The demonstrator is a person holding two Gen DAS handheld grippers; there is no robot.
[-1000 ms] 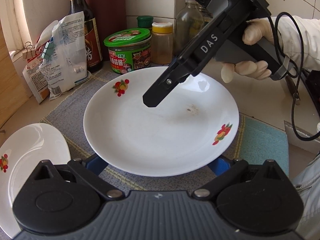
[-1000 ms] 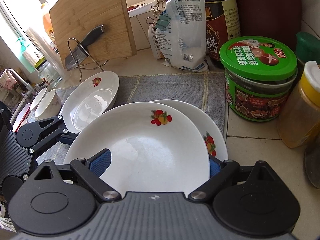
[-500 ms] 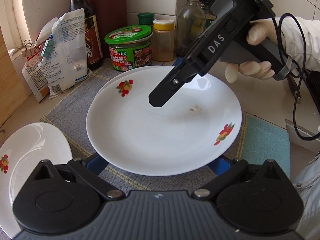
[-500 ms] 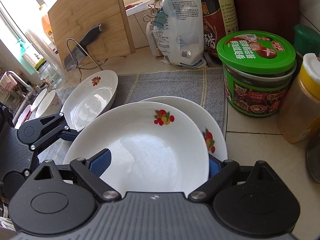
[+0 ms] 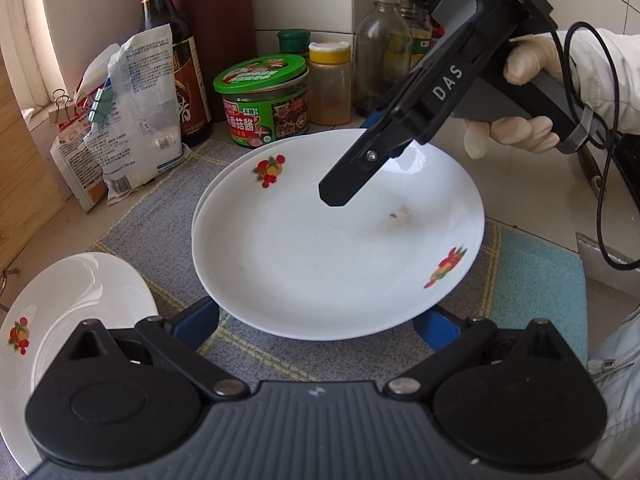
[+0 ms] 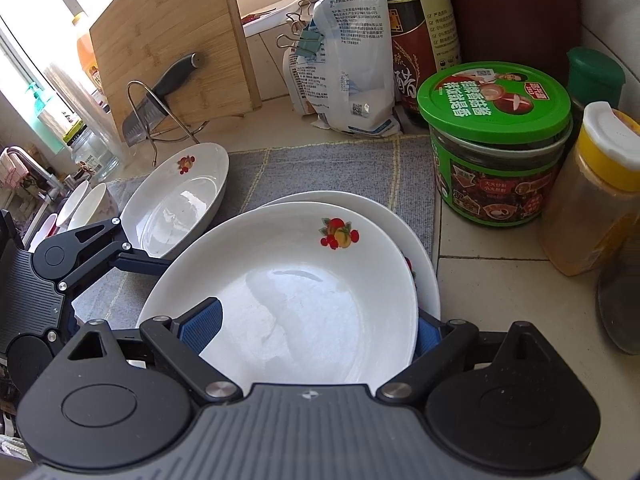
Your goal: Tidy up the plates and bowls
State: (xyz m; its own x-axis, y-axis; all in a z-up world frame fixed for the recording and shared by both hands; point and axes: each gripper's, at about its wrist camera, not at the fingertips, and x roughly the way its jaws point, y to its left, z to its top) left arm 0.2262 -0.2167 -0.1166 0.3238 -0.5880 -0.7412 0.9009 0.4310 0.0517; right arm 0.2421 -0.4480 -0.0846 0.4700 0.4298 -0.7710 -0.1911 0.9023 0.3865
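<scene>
A white plate with fruit prints (image 5: 320, 256) sits on top of a second white plate (image 5: 218, 184) on the grey mat. My left gripper (image 5: 316, 326) is open, its blue pads on either side of the top plate's near rim. My right gripper (image 6: 318, 332) is open, with the top plate (image 6: 304, 296) between its blue pads, over the lower plate (image 6: 416, 240). In the left wrist view the right gripper's body (image 5: 420, 112) reaches over the plate's far side. A third plate (image 5: 72, 312) lies at the left, also in the right wrist view (image 6: 180, 204).
A green-lidded jar (image 6: 496, 144), a yellow-capped spice jar (image 6: 596, 188), a dark sauce bottle (image 6: 420, 40) and clipped bags (image 6: 352, 60) stand behind the mat (image 6: 320, 168). A cutting board (image 6: 168, 48) and knife rack stand at the back left. Small bowls (image 6: 84, 208) sit by the sink.
The top plate has moved down and toward the far side onto the lower plate. The right gripper has drawn back toward the plate's rim.
</scene>
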